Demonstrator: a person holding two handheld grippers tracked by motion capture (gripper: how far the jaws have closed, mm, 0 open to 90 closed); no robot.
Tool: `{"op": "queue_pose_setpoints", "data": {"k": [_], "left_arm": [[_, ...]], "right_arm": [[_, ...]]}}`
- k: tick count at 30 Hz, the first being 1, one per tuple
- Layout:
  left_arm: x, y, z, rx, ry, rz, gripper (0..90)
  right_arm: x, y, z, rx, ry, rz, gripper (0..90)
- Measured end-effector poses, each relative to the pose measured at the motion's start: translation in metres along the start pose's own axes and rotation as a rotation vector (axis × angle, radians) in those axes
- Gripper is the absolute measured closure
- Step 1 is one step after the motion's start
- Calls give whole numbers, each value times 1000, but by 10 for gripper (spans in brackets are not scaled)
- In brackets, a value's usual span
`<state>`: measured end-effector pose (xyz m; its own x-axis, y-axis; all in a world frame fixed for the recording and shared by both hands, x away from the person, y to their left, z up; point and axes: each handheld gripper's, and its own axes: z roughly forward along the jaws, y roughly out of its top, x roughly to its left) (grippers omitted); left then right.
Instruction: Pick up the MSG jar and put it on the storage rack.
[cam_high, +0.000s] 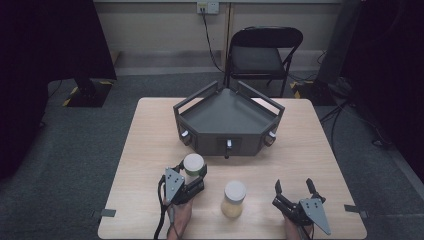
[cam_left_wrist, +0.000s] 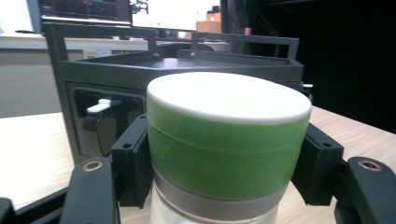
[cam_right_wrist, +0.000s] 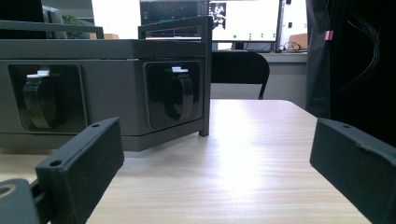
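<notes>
A jar with a white lid and a green band (cam_high: 193, 165) (cam_left_wrist: 227, 140) stands on the wooden table (cam_high: 150, 145) at the front left. My left gripper (cam_high: 191, 172) (cam_left_wrist: 224, 172) is shut on it, one pad pressed against each side under the lid. A second jar (cam_high: 233, 199), white-lidded with yellowish contents, stands free near the front middle. My right gripper (cam_high: 295, 189) (cam_right_wrist: 217, 172) rests at the front right with its jaws wide open and nothing between them. A dark grey angular tray rack (cam_high: 227, 116) (cam_left_wrist: 116, 74) (cam_right_wrist: 102, 84) sits mid-table behind both jars.
The rack has small latches on its front faces (cam_right_wrist: 180, 95). A black folding chair (cam_high: 262, 52) stands beyond the table's far edge. Dark curtains and stands flank the room. Bare tabletop lies to the right of the rack (cam_right_wrist: 261, 140).
</notes>
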<state>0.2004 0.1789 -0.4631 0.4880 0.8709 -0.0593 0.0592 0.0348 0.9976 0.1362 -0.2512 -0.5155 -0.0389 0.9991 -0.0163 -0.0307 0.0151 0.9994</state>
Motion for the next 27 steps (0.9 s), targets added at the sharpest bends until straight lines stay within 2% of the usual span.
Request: {"op": "queue_pose_setpoints", "data": {"k": [6,12,17,23,27], "left_arm": [[5,6,0,-6,-34,10,340],[12,20,3,-11,-76,59,340],[14,31,3,-20,-95,77,340],[18,46,1,-50,-120,81,340],[25,57,5,-62,-148,73,340]], "right_arm": [[0,0,0,0,0,0,13],[0,0,0,0,-1,1,13],[0,0,0,0,-2,0,13],[1,0,0,0,-3,0,13],[1,0,0,0,-3,0,13]]}}
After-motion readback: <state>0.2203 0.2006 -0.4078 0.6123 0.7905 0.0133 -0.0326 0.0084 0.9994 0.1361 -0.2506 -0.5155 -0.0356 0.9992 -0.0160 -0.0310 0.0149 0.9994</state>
